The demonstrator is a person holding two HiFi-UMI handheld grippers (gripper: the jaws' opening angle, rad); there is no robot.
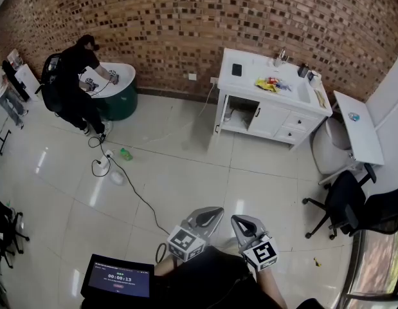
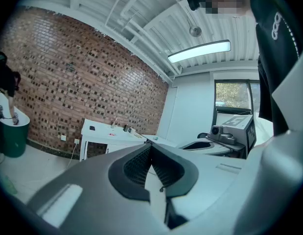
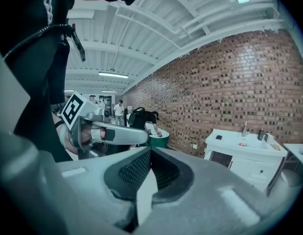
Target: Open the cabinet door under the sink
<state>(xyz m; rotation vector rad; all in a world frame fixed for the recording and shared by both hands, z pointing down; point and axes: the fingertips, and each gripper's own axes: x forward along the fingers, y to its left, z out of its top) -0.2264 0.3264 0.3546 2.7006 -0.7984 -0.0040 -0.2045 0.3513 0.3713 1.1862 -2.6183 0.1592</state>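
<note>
The white sink cabinet (image 1: 271, 111) stands against the brick wall, across the floor from me. Its left compartment (image 1: 241, 113) shows dark, with a white panel (image 1: 219, 116) edge-on beside it; the middle door (image 1: 268, 120) is flat and closed. Small items lie on the countertop. My left gripper (image 1: 215, 212) and right gripper (image 1: 240, 220) hang side by side low in the head view, far from the cabinet, both shut and empty. The left gripper view shows its jaws (image 2: 151, 146) together, with the cabinet (image 2: 103, 138) beyond. In the right gripper view the jaws (image 3: 150, 150) meet, and the cabinet (image 3: 244, 155) is at the right.
A person in black (image 1: 76, 85) bends over a green tub (image 1: 118, 98) at the left. A cable (image 1: 131, 192) and a green bottle (image 1: 125, 154) lie on the tiled floor. Office chairs (image 1: 353, 205) and a white desk (image 1: 358, 131) stand at the right. A tablet screen (image 1: 118, 279) sits near my feet.
</note>
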